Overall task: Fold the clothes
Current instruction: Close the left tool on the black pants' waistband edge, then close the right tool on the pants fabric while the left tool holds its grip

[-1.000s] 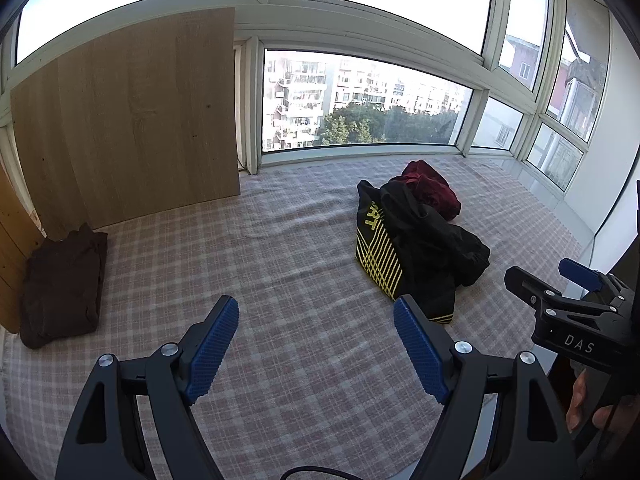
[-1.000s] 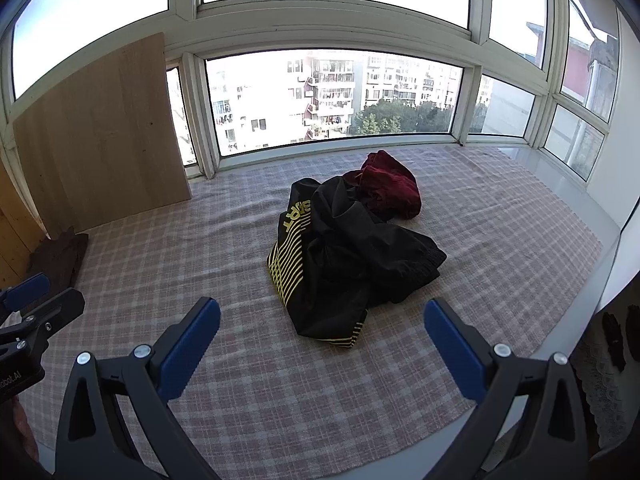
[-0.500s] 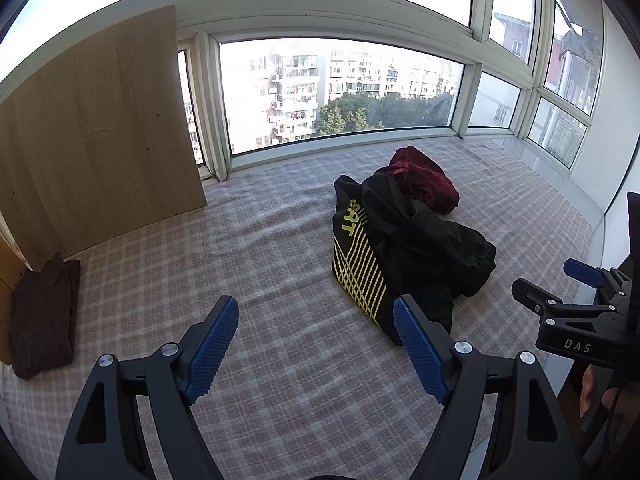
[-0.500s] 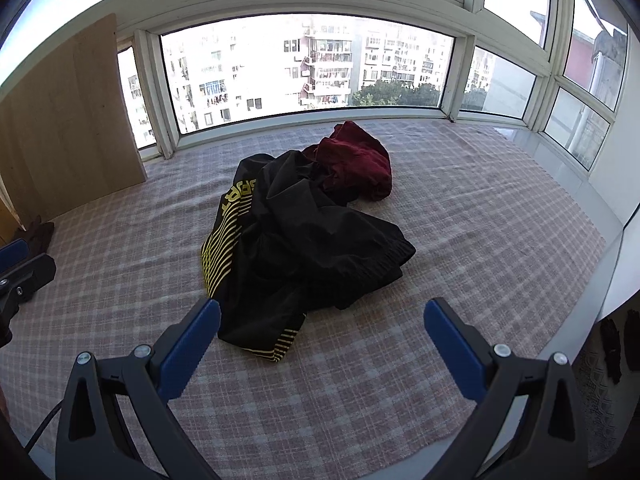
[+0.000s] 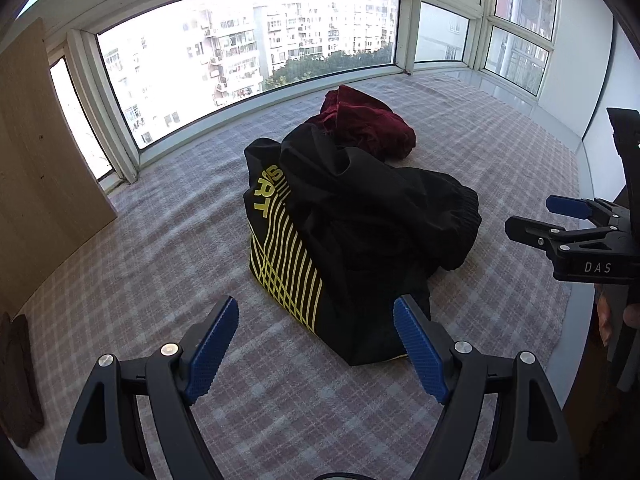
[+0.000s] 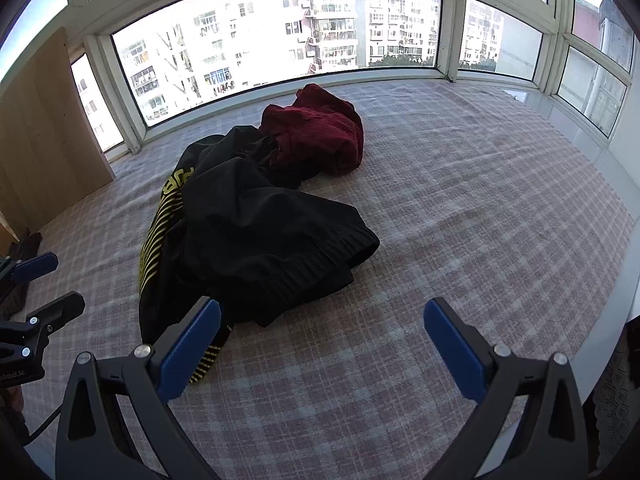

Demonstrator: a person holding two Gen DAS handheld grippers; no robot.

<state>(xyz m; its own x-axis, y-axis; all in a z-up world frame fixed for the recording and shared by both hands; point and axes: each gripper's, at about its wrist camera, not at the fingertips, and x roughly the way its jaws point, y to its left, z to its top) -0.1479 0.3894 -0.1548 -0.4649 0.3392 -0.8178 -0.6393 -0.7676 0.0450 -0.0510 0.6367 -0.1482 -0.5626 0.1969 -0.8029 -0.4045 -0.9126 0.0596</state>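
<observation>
A crumpled black garment with yellow stripes and lettering (image 5: pixel 352 232) lies on the checked cloth, also in the right wrist view (image 6: pixel 248 236). A dark red garment (image 5: pixel 360 128) is bunched behind it, touching it (image 6: pixel 316 136). My left gripper (image 5: pixel 316 336) is open and empty, just short of the black garment's near edge. My right gripper (image 6: pixel 322 332) is open and empty, its left finger (image 6: pixel 188 348) over the garment's near hem. The right gripper also shows at the right of the left wrist view (image 5: pixel 568 220).
The pink-grey checked cloth (image 6: pixel 460 208) covers a platform under a bay window (image 5: pixel 248 52). A wooden board (image 5: pixel 36 168) leans at the left. A dark brown folded garment (image 5: pixel 16 384) lies at the far left. The platform's edge runs along the right (image 5: pixel 576 320).
Both grippers have moved forward and right toward the clothes pile, which now looks larger and nearer. Both stayed open. The brown garment has slid to the left edge of view.
</observation>
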